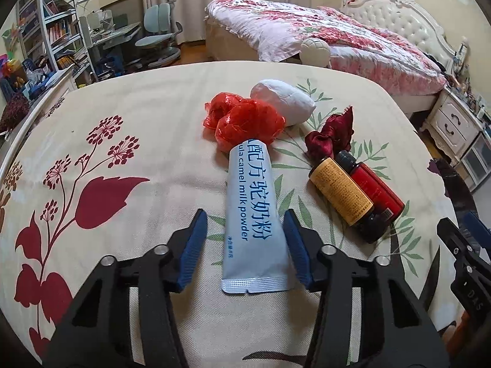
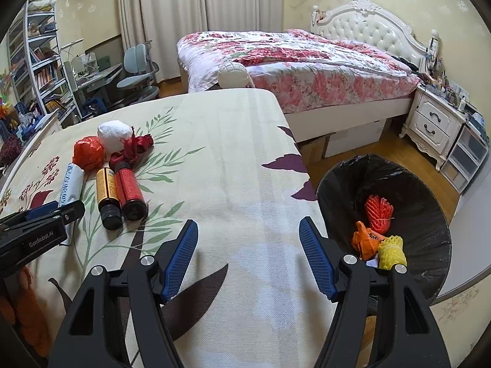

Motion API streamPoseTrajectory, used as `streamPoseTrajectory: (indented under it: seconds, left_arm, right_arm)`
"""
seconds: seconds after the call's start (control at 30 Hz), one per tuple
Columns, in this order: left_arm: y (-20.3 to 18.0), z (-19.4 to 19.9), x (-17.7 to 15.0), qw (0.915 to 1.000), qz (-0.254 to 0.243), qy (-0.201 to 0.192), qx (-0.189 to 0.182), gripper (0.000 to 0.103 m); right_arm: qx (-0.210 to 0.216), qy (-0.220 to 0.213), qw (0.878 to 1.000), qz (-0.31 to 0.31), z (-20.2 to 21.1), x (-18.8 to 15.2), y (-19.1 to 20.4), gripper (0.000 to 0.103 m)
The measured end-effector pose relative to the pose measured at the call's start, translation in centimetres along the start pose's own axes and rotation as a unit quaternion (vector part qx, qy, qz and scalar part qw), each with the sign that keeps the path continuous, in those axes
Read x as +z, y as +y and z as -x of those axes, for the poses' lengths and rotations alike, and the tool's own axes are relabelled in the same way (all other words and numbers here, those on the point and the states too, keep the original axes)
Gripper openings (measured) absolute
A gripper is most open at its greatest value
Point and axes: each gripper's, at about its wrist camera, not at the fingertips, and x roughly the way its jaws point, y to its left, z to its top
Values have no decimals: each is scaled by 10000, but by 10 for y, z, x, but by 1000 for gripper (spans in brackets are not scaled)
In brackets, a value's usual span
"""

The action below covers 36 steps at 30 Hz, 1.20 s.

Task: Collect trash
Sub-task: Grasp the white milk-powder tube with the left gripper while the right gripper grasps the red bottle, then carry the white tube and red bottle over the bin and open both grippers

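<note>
A bedroom, with a floral-clothed worktop (image 1: 122,122) carrying the trash. The milk powder sachet (image 1: 253,211) lies lengthwise between the left gripper (image 1: 245,245)'s jaws, which flank it without clearly pinching. The right gripper (image 2: 248,257) hangs spread and empty, nearer the bin (image 2: 429,214).

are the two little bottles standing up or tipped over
Tipped over: the yellow-label bottle and red bottle lie on their sides, side by side on the floral tablecloth, dark caps nearest the right wrist camera.
</note>
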Motion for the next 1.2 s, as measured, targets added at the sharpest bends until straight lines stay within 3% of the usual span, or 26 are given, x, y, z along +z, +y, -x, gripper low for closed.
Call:
streamPoseTrajectory:
  seconds: [0.03,0.17,0.4,0.7,0.9,1.2]
  left_arm:
    - [-1,1,0,10000,-43,-21,-23,35]
    - [0,3,-3,9999,-104,-56,-113,31]
    - [17,8,-7,9999,-40,-39,-87,31]
    - [46,11,-10,9997,89,-78,235,31]
    - [57,12,-12,9994,147,-97,281,31]
    - [61,12,-13,9995,211,-112,185,31]
  right_arm:
    - [13,-2,10000,17,0,0,2,67]
    - [92,-22,9999,105,1,2,11,67]
    - [437,-97,9987,244,0,18,33,67]
    - [887,112,9948,497,-22,35,66,67]
    - [915,323,9930,667,-38,37,80,50]
    - [969,491,9913,746,-44,33,91,48]
